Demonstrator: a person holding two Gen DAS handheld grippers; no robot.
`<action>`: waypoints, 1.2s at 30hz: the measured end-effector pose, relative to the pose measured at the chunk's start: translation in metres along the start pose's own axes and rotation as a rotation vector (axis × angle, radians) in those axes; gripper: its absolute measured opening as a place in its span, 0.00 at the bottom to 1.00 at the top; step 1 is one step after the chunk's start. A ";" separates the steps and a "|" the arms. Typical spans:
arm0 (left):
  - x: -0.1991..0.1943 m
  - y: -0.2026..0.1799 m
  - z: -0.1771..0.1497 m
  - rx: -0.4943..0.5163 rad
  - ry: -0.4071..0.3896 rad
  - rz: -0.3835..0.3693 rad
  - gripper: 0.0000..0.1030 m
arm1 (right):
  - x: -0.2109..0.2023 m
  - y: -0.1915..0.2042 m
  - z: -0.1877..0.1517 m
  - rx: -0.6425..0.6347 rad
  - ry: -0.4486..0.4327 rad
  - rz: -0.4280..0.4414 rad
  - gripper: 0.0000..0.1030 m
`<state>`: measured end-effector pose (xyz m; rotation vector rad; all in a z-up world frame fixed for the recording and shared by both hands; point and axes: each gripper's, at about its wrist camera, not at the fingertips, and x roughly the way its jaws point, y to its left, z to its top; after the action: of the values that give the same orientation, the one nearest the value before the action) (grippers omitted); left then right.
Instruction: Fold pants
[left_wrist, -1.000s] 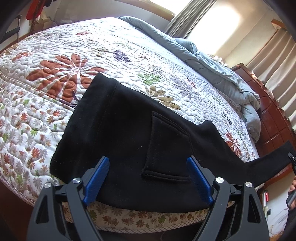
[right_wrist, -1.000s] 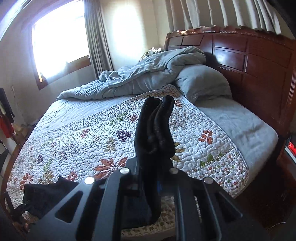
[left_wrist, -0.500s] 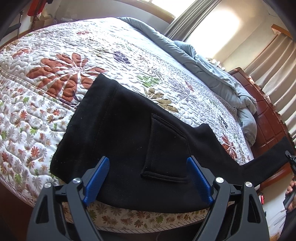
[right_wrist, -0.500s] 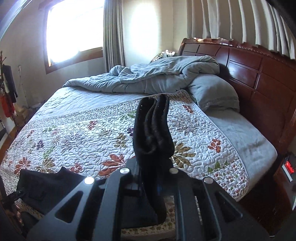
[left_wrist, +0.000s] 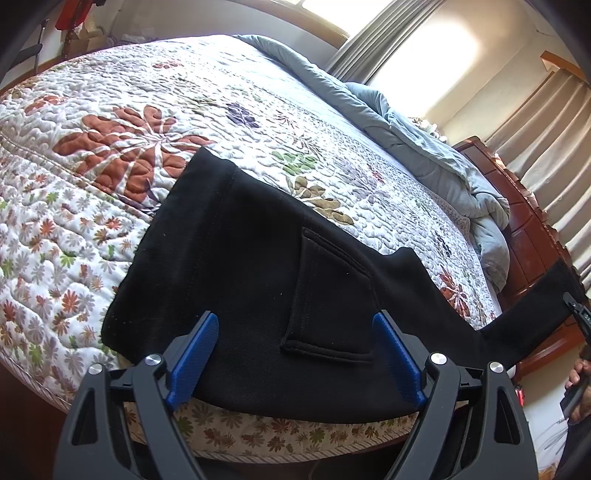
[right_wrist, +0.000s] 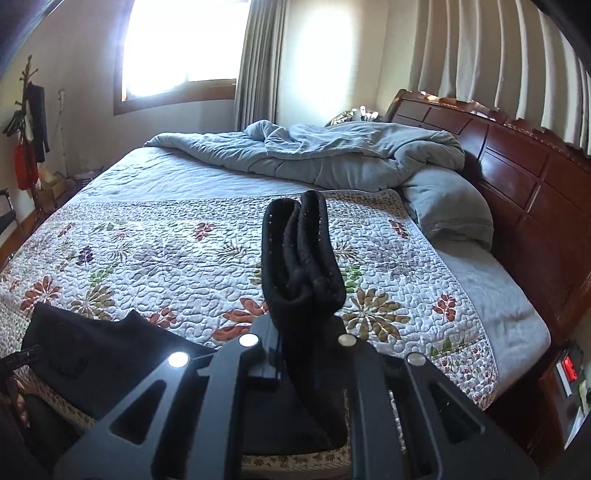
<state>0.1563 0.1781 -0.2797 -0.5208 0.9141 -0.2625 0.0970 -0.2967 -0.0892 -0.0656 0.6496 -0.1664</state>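
**A:** As the black pants (left_wrist: 258, 280) lay along the near edge of the bed, which way did they run?

**B:** Their long axis followed that edge. In your left wrist view the waist end rested flat on the floral quilt (left_wrist: 110, 177) at the left, with a back pocket (left_wrist: 325, 306) facing up, and the legs stretched away to the right, lifted off the quilt. In your right wrist view the bunched leg ends (right_wrist: 301, 251) stood up out of the jaws, over the quilt.

**A:** Any writing I should know of?

**B:** None that could be read on the pants or the quilt.

**A:** How did I hold the tools?

**B:** Your left gripper (left_wrist: 295, 354) pointed down at the waist end, its blue pads (left_wrist: 192, 362) spread wide to either side of the pocket, closed on nothing. Your right gripper (right_wrist: 306, 332) tilted down toward the bed, its jaws pinched narrow on the leg ends. A grey duvet (right_wrist: 332, 155) was heaped by the wooden headboard (right_wrist: 517, 177), and part of your hand (left_wrist: 578, 373) showed at the right edge.
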 end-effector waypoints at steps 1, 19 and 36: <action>0.000 0.000 0.000 0.000 -0.001 0.001 0.83 | 0.001 0.005 -0.001 -0.011 0.000 0.000 0.10; -0.006 -0.004 -0.003 -0.013 -0.008 -0.013 0.83 | 0.017 0.064 -0.009 -0.153 0.015 0.016 0.10; -0.007 -0.004 -0.004 -0.016 -0.009 -0.015 0.83 | 0.030 0.107 -0.024 -0.252 0.044 0.032 0.10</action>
<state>0.1496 0.1767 -0.2749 -0.5434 0.9041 -0.2665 0.1203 -0.1971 -0.1380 -0.2945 0.7127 -0.0539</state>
